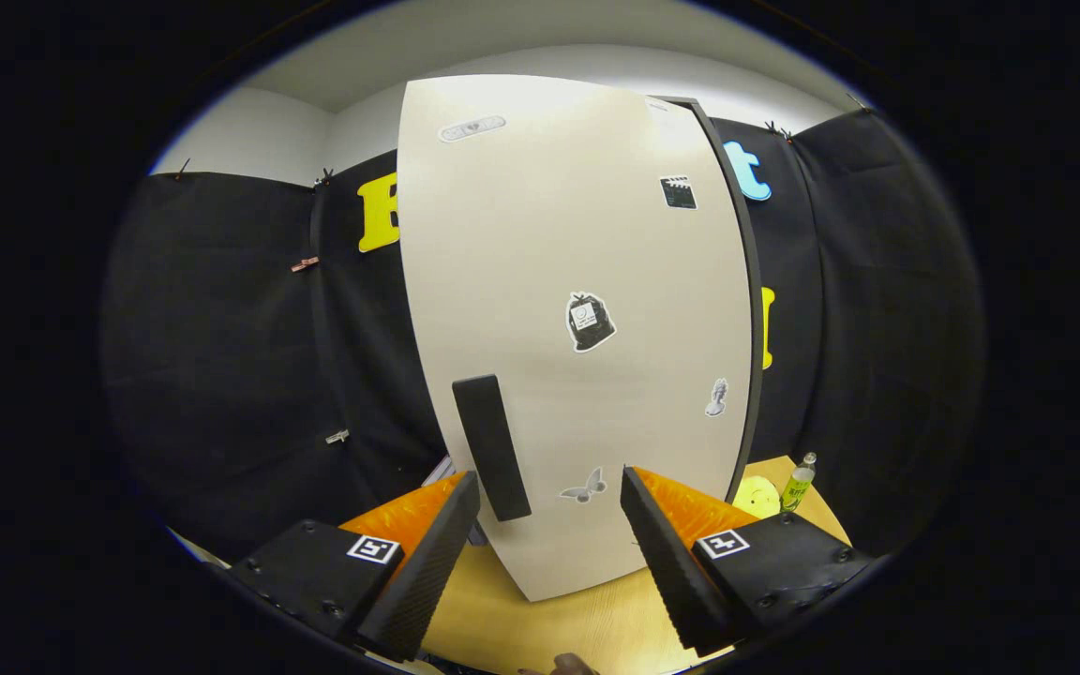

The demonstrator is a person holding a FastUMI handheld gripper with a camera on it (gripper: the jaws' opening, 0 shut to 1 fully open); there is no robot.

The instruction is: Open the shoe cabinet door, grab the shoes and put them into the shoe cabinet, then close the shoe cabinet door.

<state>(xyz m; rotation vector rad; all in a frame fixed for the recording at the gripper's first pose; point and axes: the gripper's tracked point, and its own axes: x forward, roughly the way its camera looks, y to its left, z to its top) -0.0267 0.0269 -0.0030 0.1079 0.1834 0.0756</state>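
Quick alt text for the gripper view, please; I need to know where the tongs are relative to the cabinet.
The open tongs face the pale shoe cabinet door, with its dark handle just ahead of the left finger, nothing gripped. The door carries several small stickers and stands on a wooden table. A small bottle stands beyond the right finger.

The handheld two-finger gripper (549, 534) sits at the bottom of the frame: boxy matte-black housings dotted with small screws, each with a square black-and-white marker tag, glossy orange wedge sections, and ribbed finger pads (427, 572), spread apart.
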